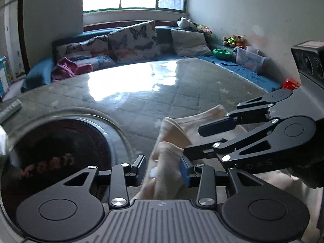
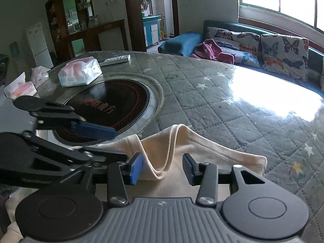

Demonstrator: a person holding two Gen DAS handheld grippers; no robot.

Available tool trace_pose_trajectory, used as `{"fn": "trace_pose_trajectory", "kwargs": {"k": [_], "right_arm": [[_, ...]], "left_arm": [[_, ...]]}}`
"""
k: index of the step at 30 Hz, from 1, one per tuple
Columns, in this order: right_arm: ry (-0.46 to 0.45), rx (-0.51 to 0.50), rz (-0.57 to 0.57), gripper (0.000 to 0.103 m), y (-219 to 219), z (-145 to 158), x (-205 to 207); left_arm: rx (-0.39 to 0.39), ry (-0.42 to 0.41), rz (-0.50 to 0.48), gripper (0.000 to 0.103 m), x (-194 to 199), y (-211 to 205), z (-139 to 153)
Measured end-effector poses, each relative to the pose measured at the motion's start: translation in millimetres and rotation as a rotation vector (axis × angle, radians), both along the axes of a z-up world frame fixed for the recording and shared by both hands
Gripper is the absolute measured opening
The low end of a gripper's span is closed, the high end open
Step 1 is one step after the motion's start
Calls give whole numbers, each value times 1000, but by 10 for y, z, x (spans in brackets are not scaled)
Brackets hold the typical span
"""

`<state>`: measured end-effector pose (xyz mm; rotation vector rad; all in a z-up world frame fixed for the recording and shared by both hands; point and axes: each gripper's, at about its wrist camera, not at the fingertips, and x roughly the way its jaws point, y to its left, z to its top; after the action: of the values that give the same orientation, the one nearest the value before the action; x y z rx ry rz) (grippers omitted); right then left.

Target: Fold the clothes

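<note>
Straddling a raised ridge of the pale cream soft knit garment (image 2: pixel 172 141), the right gripper (image 2: pixel 163 167) and the left gripper (image 1: pixel 163 169) meet at the near edge of the quilted grey glass-topped desk (image 2: pixel 212 93), just right of its round black inset hotplate (image 2: pixel 113 109). Both pairs of blue-padded fingers stand wide, cloth between them but unclamped. Judged a fold in progress, the next move calls for pinching that bunched edge; how many folds are made cannot be told.

Quilted table (image 2: pixel 212 101) — cream garment (image 2: pixel 162 151), tissue packs (image 2: pixel 80 74)
</note>
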<state>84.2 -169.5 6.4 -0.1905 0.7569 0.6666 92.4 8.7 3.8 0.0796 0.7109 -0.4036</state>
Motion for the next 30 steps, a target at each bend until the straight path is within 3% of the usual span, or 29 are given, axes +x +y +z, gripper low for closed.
{"fn": "trace_pose_trajectory", "kwargs": {"k": [2, 6, 9, 15, 19, 30], "right_arm": [[-3, -3, -7, 44, -17, 3, 4], [-7, 12, -21, 49, -104, 44, 0], [-11, 9, -41, 49, -164, 59, 7], [-2, -8, -98, 49, -299, 9, 83], [-4, -9, -140, 49, -407, -15, 130], [23, -4, -251, 46, -615, -99, 352]], "left_arm": [[-6, -3, -9, 39, 9, -3, -15], [-6, -17, -29, 17, -24, 3, -56], [-2, -48, -13, 10, -52, 43, -41], [48, -142, 144, 9, 29, 299, 78], [82, -131, 274, 9, 213, 573, 56], [138, -44, 315, 12, 377, 753, -229]]}}
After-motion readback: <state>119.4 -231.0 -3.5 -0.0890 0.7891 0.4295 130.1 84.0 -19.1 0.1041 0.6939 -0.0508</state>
